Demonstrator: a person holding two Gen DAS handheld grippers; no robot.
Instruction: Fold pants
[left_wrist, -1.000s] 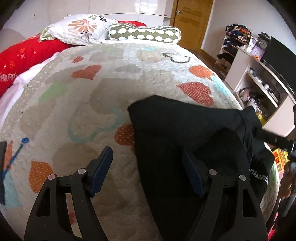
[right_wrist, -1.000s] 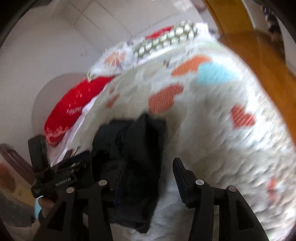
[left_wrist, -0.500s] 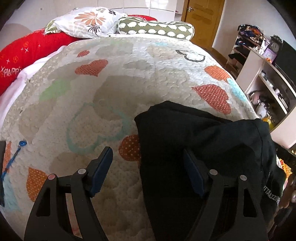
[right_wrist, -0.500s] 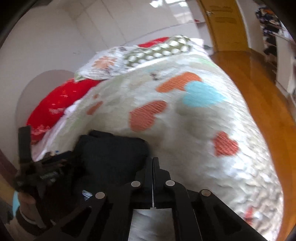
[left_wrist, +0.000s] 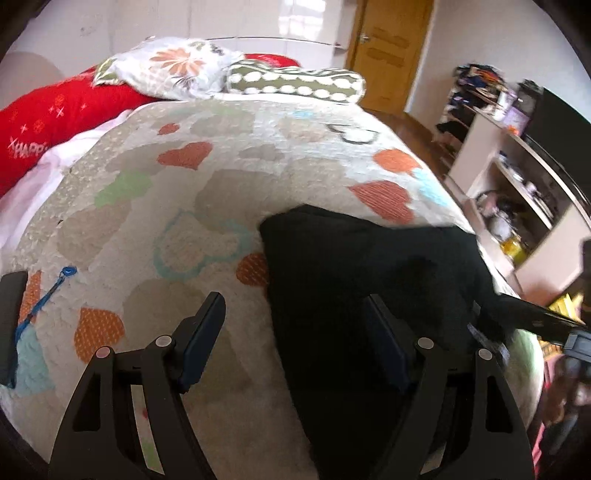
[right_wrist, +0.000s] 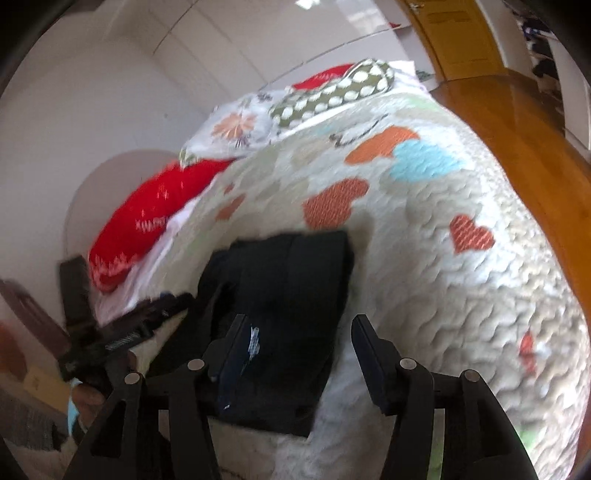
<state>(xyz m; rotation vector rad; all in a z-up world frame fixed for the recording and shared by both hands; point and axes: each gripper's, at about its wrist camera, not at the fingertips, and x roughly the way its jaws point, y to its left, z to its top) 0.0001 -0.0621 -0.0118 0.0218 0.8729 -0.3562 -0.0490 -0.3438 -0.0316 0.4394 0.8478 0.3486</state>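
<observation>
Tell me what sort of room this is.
A bedroom in a home, most likely: a bed under a heart-patterned quilt, pillows at its head, a wooden door, and cluttered shelves along one wall.

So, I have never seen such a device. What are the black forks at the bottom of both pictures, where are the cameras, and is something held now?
There is no robot here. A person holds one hand tool in each hand, each ending in a two-finger claw with a wide-angle camera that looks along the fingers. One picture comes from the left claw, the other from the right claw. Each tool also shows at the edge of the other's picture. On the bed's heart-patterned quilt lie folded black pants. Both claws are open and hold nothing. The right one has just been opening, and nothing is pinched between its fingers. Pillows lie at the far end.
</observation>
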